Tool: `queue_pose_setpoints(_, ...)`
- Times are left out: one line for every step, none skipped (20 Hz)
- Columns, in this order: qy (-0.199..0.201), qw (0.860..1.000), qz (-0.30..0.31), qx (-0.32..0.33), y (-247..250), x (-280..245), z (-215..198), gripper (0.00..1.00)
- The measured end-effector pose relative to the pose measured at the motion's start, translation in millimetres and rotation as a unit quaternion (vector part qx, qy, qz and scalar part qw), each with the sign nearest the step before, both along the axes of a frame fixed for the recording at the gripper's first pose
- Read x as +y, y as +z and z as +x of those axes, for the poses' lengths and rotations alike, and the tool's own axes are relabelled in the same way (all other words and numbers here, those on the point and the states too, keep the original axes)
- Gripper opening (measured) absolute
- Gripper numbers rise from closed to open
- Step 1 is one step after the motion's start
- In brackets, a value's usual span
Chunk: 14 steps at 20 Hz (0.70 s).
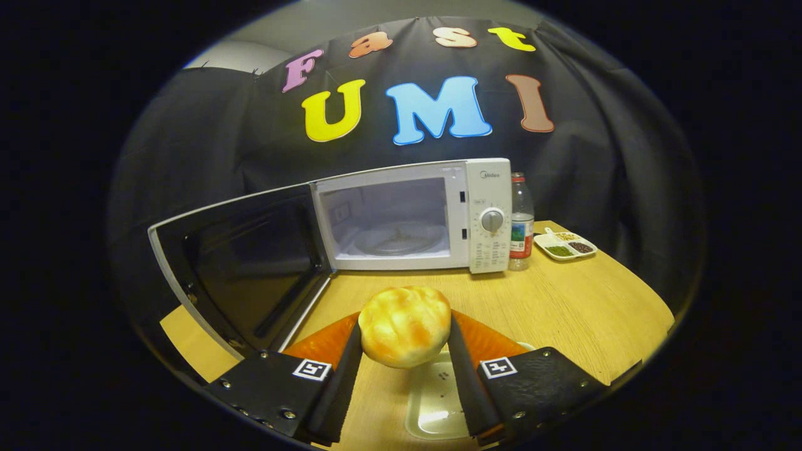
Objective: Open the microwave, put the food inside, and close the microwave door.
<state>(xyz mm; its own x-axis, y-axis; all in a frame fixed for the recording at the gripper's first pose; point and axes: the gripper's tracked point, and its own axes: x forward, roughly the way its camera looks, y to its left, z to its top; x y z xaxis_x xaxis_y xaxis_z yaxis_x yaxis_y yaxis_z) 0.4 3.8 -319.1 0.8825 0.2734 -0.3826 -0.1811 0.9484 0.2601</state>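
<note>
Between the fingers (405,341) a round golden bun (405,326) is being held, both fingers pressing on its sides, lifted over a shallow pale tray (432,401) that is lying on the wooden table (564,313). Straight ahead the microwave (401,216) is standing with its door (244,263) swung wide open to the left, the cavity and its glass turntable (395,239) showing beyond the bun. The step in hand, by my reading, is carrying the food in; doing it well is likely calling for a level, straight advance into the middle of the opening, a grip firm enough to hold but not crushing a soft bun, and a release low over the turntable so that it is not rolling. The open door is reaching out toward the fingers on the left, so the approach is probably wanting to keep clear of its edge. Just beside the microwave's control panel a plastic bottle (521,222) is standing, and near it a small divided dish (565,245) of condiments; both are sitting off the path.
</note>
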Motion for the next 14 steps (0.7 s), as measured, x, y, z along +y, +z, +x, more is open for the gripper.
queue_pose_setpoints(0.004, 1.0, 0.006, -0.002, 7.0, 6.2, 9.5, 0.72)
queue_pose_setpoints(0.008, 1.0, 0.01, -0.006, 13.0, 13.3, 19.1, 0.72)
queue_pose_setpoints(0.011, 1.0, 0.012, -0.006, 17.2, 19.2, 29.4, 0.72)
queue_pose_setpoints(0.017, 1.0, 0.014, -0.005, 17.3, 27.6, 40.2, 0.72)
queue_pose_setpoints(0.021, 1.0, 0.015, -0.002, 17.2, 34.5, 51.3, 0.72)
queue_pose_setpoints(0.023, 1.0, 0.015, -0.002, 17.3, 39.3, 63.4, 0.72)
queue_pose_setpoints(0.021, 1.0, 0.013, -0.004, 17.4, 43.2, 76.1, 0.72)
queue_pose_setpoints(0.018, 1.0, 0.011, -0.007, 15.7, 47.0, 89.3, 0.72)
queue_pose_setpoints(0.017, 1.0, 0.011, -0.009, 14.6, 52.6, 101.9, 0.72)
queue_pose_setpoints(0.019, 1.0, 0.014, -0.009, 10.9, 58.6, 113.8, 0.71)
queue_pose_setpoints(0.021, 1.0, 0.021, -0.008, 8.5, 64.7, 125.3, 0.72)
queue_pose_setpoints(0.019, 0.999, 0.03, -0.008, 6.3, 69.5, 136.1, 0.72)
queue_pose_setpoints(0.012, 0.999, 0.041, -0.008, 3.7, 72.2, 148.7, 0.72)
queue_pose_setpoints(-0.001, 0.999, 0.052, -0.012, 2.6, 73.7, 161.6, 0.72)
